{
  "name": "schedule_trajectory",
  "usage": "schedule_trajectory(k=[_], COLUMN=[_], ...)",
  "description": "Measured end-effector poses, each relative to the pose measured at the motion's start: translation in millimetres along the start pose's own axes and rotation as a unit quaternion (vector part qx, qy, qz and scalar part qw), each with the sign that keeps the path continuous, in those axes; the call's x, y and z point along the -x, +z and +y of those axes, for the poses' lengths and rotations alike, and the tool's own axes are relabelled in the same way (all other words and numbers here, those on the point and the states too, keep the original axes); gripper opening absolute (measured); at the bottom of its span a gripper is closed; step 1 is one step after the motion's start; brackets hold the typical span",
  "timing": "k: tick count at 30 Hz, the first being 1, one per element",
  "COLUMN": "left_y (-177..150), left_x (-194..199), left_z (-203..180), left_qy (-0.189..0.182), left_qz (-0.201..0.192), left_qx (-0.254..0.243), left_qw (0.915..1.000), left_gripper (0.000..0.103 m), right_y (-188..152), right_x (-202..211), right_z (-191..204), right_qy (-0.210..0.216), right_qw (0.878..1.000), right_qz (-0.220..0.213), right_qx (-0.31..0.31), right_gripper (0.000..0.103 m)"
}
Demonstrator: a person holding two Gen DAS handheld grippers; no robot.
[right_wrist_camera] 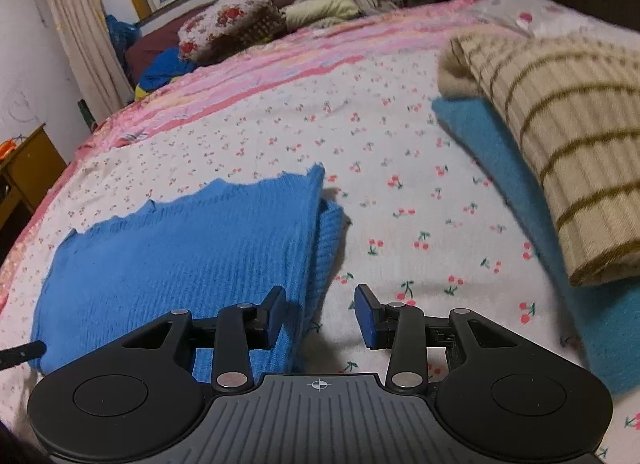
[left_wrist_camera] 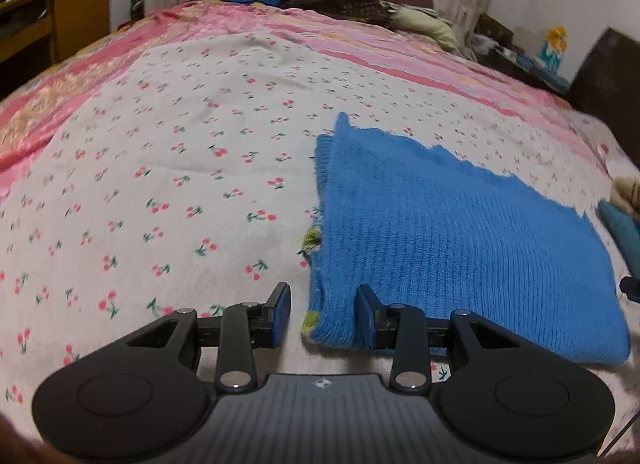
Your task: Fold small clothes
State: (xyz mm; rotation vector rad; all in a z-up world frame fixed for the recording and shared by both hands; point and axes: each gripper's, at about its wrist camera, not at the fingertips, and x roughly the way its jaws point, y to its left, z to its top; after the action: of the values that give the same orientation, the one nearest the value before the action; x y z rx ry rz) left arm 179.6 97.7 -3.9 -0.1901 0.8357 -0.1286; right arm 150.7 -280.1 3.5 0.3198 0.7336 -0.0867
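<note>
Knitwear dominates both views: a blue sweater [left_wrist_camera: 460, 232] lies flat on the cherry-print bedspread [left_wrist_camera: 160, 184], already doubled over, its ragged far hem toward twelve o'clock. From the left wrist camera it fills the four o'clock quarter; from the right wrist camera it sits at eight o'clock. It is likely laid square like this so the two near corners can be lifted together for another fold.

The left gripper [left_wrist_camera: 322, 314] tilts down toward the bed, jaws spread and gripping nothing, straddling the sweater's near left corner, one finger over the knit. The right gripper [right_wrist_camera: 322, 314] slopes down likewise, jaws apart and empty, bracketing the near right edge where the layers stack.

At two o'clock in the right view, a striped beige garment [right_wrist_camera: 560, 144] rests folded atop a teal one [right_wrist_camera: 500, 152], apparently finished pieces set aside.
</note>
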Motion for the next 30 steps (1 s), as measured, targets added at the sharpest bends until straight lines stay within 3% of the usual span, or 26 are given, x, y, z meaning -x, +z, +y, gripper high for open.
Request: schedule_trajectory(k=[5,13,24,30], left_y=[-3,-12,-14,-12], left_x=[0,-1,-6,-8], left_z=[2,14,11,11], left_qy=[-0.009,-0.039,-0.043,-0.051], left_qz=[0.001,-0.005,-0.019,-0.019], left_qx=[0.01,0.064,0.039,0.04], left_qw=[0.9999,0.9972,0.9981,0.9978], left_gripper=[0.043,0.043,0.042,0.032], right_y=[7,16,24,24], right_x=[9,-13,-55,-73], right_z=[33,126,228,264], right_qy=[0.017,0.072,0.11,0.118], right_qw=[0.999,0.986,0.964,0.957], right_qz=[-0.016,0.021,0.061,0.086], right_qx=[0.049,0.149,0.234,0.253], right_gripper=[0.038,0.038,0.038,0.038])
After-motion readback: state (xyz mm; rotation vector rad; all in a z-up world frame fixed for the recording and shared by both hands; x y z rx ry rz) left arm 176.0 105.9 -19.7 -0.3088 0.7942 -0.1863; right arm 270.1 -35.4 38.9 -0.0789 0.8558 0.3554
